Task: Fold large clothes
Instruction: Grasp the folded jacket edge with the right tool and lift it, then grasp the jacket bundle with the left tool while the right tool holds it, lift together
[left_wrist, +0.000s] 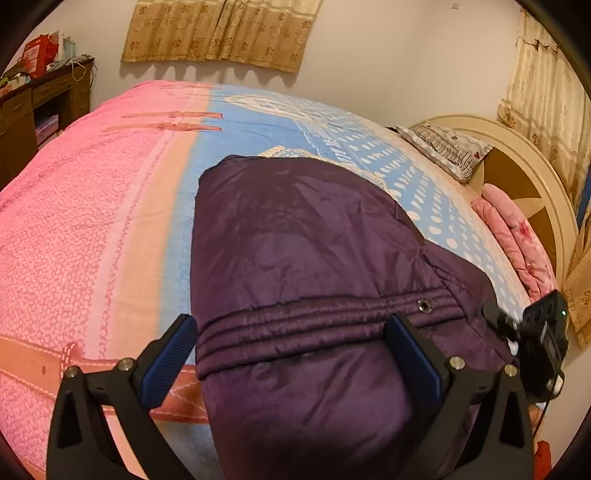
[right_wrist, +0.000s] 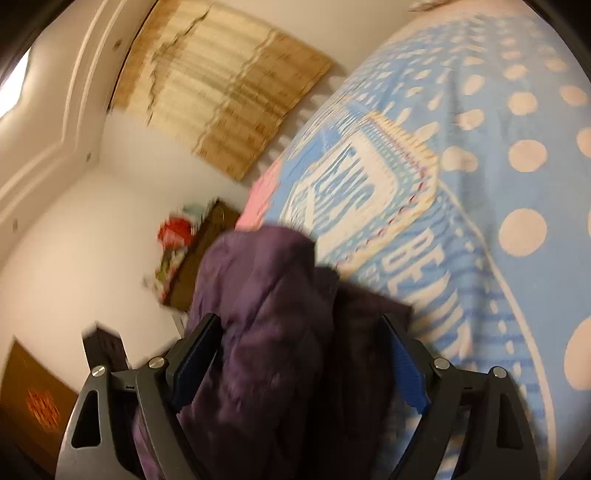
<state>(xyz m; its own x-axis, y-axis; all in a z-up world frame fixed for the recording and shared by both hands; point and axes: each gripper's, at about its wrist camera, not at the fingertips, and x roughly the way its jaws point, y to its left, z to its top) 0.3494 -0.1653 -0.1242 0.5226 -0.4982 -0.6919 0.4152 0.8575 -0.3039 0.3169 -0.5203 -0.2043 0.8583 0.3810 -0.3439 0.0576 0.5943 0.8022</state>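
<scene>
We inspect a bedroom with curtained walls, where a bed (left_wrist: 110, 221) under a pink and blue cover carries the work. A purple padded jacket (left_wrist: 314, 258) lies on the cover, already gathered into a compact bundle with a stitched band and a snap stud across its top. We judge the folding well advanced; what seems left is to settle and square the bundle, though its underside is hidden.

The left tongs (left_wrist: 291, 343) stand spread, unclenched, one pad beside the jacket's edge and the other over the stitched band. The right tongs (right_wrist: 303, 350) also stand wide apart, with bulky jacket fabric lying between the pads; the picture is blurred, and we see no pad pressing on the cloth.
</scene>
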